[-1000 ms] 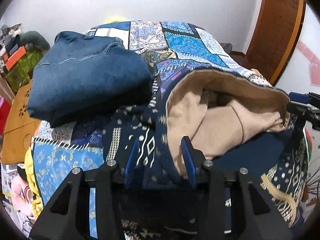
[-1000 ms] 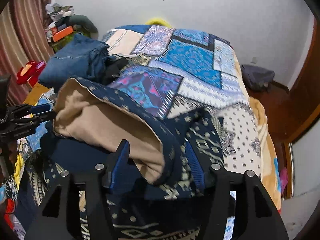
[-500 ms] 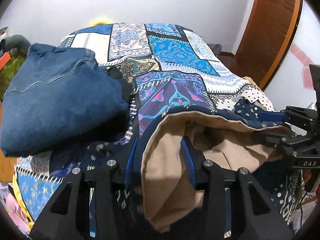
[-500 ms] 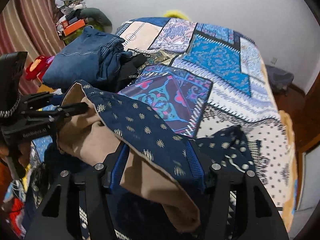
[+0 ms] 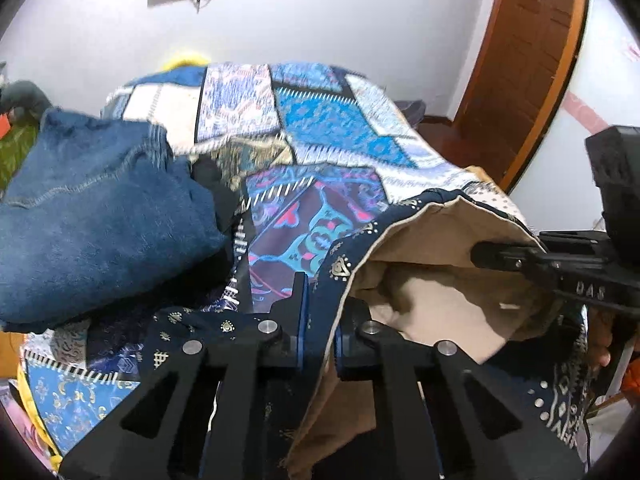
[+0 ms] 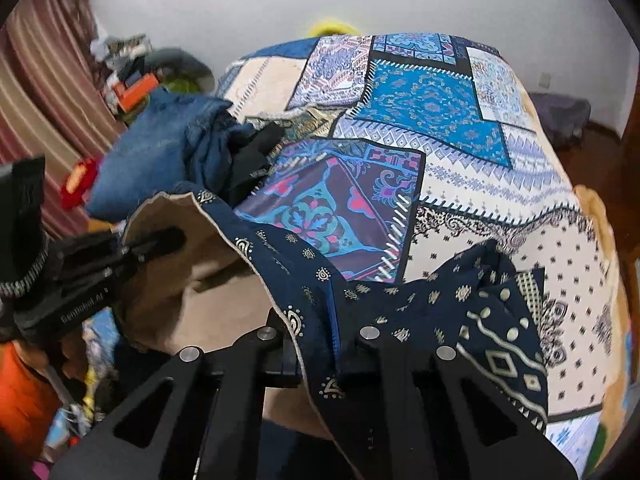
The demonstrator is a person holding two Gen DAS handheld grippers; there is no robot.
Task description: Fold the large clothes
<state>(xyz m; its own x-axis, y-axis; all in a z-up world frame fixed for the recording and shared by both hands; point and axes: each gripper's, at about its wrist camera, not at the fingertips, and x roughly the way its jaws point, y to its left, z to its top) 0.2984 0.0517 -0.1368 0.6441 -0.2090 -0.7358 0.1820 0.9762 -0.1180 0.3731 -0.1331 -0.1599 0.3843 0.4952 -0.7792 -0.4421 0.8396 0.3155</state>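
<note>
1. Left gripper (image 5: 318,312): jaws have just been closing, now clamped on the hem of the navy patterned garment (image 5: 352,264). The blue pads pinch the edge where the navy outer meets the tan lining (image 5: 440,240).
2. Right gripper (image 6: 316,320): jaws have just been closing too, now clamped on the same garment's edge. Navy cloth drapes over both fingers; the pads are mostly hidden under it.
3. Garment sits at the near end of the bed, its opening held between the two grippers. The hem arcs from one clamp to the other, tan inside showing.
4. The rest of the garment bunches on the quilt to the right of the right gripper, a wider geometric-print panel (image 6: 500,344) lying there.
5. Each gripper shows in the other's camera: the right one at the right edge of the left wrist view, fingers on the lining; the left one at the left edge of the right wrist view, fingers inside the tan opening.
6. Patchwork quilt (image 6: 432,96) covers the bed, blue, white and purple panels.
7. Folded blue denim (image 5: 92,216) lies on the quilt's left side, beyond the garment, with a dark cloth (image 6: 256,160) tucked just beside it.
8. Background: white wall, brown wooden door (image 5: 532,52) at right, striped curtain (image 6: 44,80) at left, clutter pile in the far left corner.
9. Both views are motion-blurred, fine detail at the pads is soft.
</note>
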